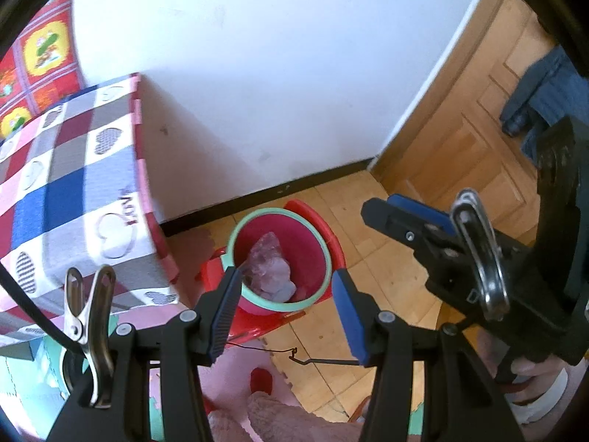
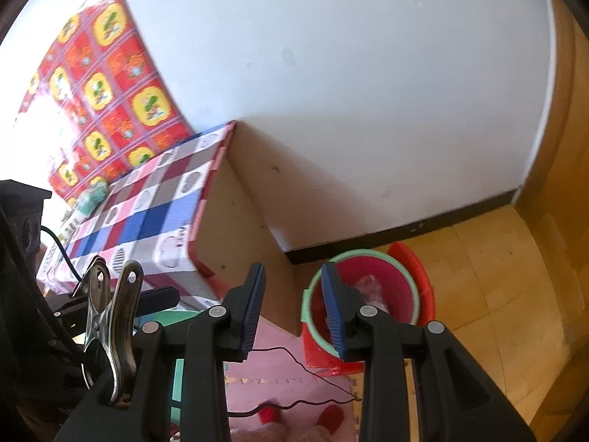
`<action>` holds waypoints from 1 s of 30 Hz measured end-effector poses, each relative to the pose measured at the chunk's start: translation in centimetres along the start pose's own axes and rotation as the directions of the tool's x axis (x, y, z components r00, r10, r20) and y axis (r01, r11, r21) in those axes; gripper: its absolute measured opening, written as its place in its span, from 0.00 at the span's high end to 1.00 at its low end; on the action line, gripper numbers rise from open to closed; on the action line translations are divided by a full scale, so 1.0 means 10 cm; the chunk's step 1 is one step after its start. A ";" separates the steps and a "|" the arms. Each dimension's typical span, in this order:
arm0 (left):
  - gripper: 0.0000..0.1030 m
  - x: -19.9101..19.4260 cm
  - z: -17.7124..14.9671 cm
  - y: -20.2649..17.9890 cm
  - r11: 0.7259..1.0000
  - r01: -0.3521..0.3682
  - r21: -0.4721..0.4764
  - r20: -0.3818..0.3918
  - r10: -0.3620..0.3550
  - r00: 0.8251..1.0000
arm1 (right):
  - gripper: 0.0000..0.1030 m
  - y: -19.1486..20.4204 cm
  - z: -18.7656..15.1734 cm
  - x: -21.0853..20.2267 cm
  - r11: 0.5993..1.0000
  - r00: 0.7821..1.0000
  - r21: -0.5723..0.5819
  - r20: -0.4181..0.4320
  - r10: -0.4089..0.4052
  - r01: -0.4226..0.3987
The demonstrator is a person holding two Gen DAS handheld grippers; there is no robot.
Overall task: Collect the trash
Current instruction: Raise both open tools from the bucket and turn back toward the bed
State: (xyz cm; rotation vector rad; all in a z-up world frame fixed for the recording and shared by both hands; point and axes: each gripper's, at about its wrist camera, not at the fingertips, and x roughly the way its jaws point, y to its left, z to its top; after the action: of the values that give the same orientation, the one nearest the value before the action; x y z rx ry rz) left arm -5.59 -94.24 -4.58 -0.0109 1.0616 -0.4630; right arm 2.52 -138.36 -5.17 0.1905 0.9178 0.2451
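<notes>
A pink bucket with a mint-green rim (image 1: 235, 234) stands on the floor by the wall, on something red. Crumpled clear plastic trash (image 1: 270, 269) lies inside it. My left gripper (image 1: 285, 316) hangs above the bucket, open, with nothing between its blue pads. My right gripper (image 1: 384, 206) comes in from the right, held in a hand (image 1: 530, 368), a little right of the bucket. In the right wrist view the right gripper (image 2: 294, 313) is open and empty, and the bucket (image 2: 353, 254) with the trash (image 2: 368, 283) shows behind its right finger.
A table with a checked cloth (image 1: 73, 184) stands left of the bucket, and a green and white packet (image 2: 92, 195) lies on it. The white wall is behind, a wooden door (image 1: 460, 140) at right. A thin wire (image 1: 294, 353) lies on the pink foam mat.
</notes>
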 end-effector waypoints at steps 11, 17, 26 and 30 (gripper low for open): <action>0.48 -0.61 -0.02 0.52 0.997 -0.040 -0.067 0.062 0.045 0.997 | 0.67 0.60 0.18 0.06 0.995 0.996 -0.042 -0.004 0.088 -0.088; 0.48 -0.97 -0.04 0.83 0.993 -0.049 -0.105 0.092 0.059 0.994 | 0.62 1.04 0.23 0.09 0.990 0.993 -0.083 -0.003 0.116 -0.116; 0.48 -1.38 -0.24 1.45 0.978 -0.095 -0.186 0.103 0.116 0.988 | 0.60 1.74 0.20 0.12 0.978 0.988 -0.142 0.004 0.153 -0.151; 0.48 -1.57 -0.38 1.75 0.969 -0.115 -0.220 0.098 0.140 0.985 | 0.60 2.11 0.11 0.18 0.971 0.985 -0.167 -0.016 0.174 -0.174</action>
State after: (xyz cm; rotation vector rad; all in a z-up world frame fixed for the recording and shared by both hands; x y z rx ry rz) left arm -8.77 -71.76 2.69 -0.1571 0.9899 -0.2271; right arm 1.77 -117.79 -0.25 0.1148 0.8780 0.4835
